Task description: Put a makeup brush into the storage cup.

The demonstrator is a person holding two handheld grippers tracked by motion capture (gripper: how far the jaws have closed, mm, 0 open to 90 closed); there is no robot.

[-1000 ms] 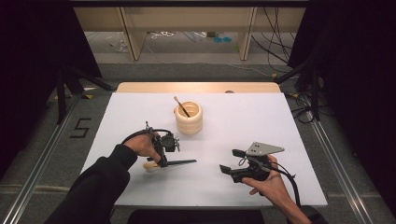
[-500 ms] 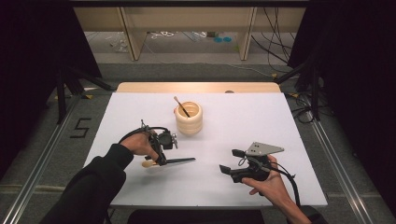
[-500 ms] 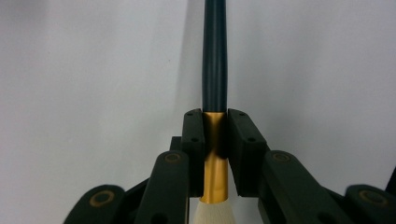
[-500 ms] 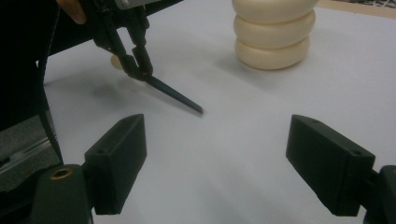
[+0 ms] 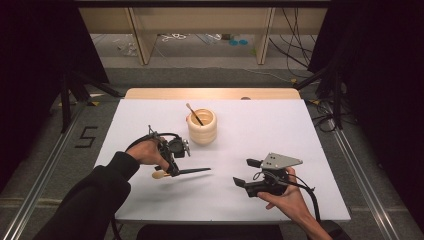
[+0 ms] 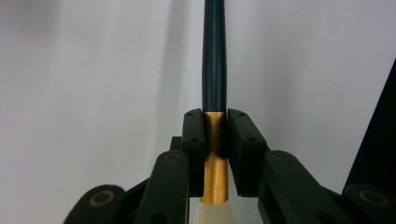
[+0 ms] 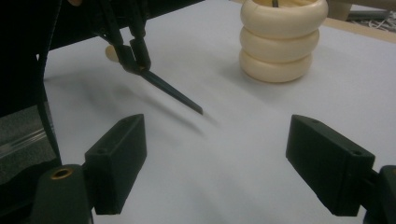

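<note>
The left gripper [image 5: 172, 167] is clamped on the gold ferrule of a brush [image 6: 215, 140], whose dark handle points rightward, low over the white table [image 5: 300, 150]. The ribbed cream holder [image 5: 202, 127] stands near, farther up the table, nearer this hand. The right gripper [image 5: 247, 172], jaws apart and empty, hovers well off.

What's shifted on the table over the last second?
Very little. The left gripper, shut on the brush, drifted slightly toward the person's left, the brush going with it. The right gripper stayed open and in place; the cream holder with its brush did not move.
</note>
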